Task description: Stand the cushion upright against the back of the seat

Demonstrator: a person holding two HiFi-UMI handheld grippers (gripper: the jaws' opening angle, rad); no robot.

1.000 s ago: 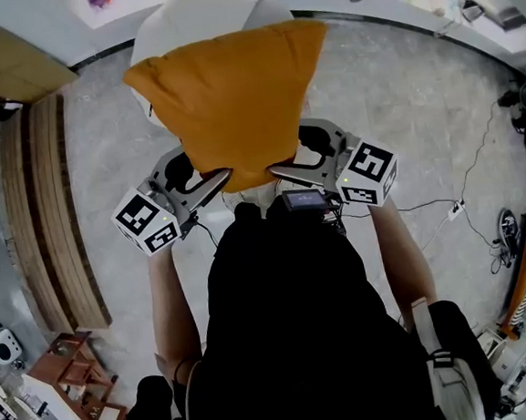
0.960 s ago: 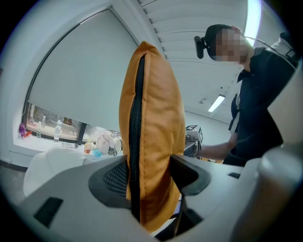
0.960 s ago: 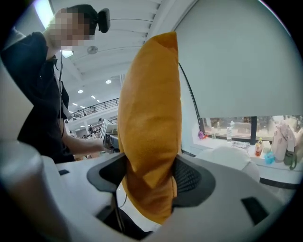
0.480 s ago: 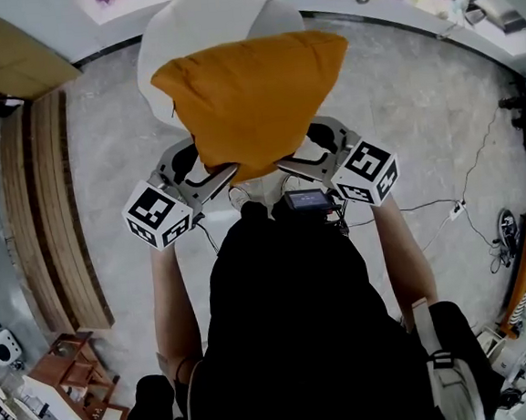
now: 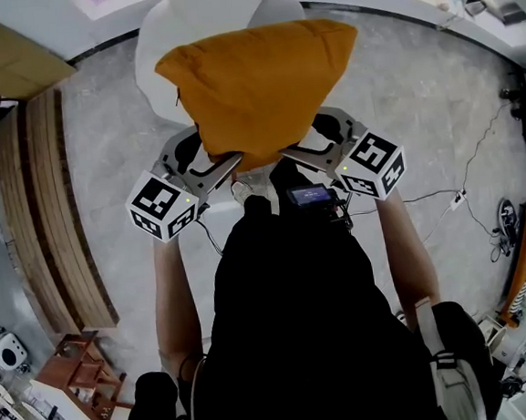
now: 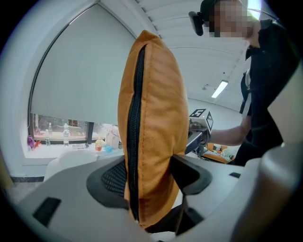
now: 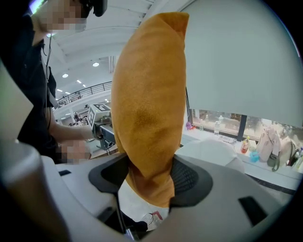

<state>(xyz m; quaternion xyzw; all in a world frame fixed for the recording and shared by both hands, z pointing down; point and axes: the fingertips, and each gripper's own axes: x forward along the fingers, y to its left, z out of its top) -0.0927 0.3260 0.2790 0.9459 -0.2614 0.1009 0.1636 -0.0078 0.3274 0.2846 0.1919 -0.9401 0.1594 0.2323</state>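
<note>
Cushion (image 5: 257, 91) shifted rt, upright abv white seat (image 5: 218, 7).

Lighting: bright, even and diffuse in all three views.
Sources: daylight enters by the low window strip (image 6: 71, 132) under the pale roller blind (image 6: 71, 71); a long ceiling strip lamp (image 6: 220, 89) and round ceiling lamps (image 7: 96, 64) glow white.
Shadows: soft and faint on the grey speckled floor (image 5: 418, 99); the orange fabric cushion (image 6: 156, 118) is evenly lit, with mild shade along its zip edge.
Distortion: strong fisheye bowing; black vignette fills the gripper-view corners.
Focus: the nearest foreground is soft; the head view is crisp.
</note>
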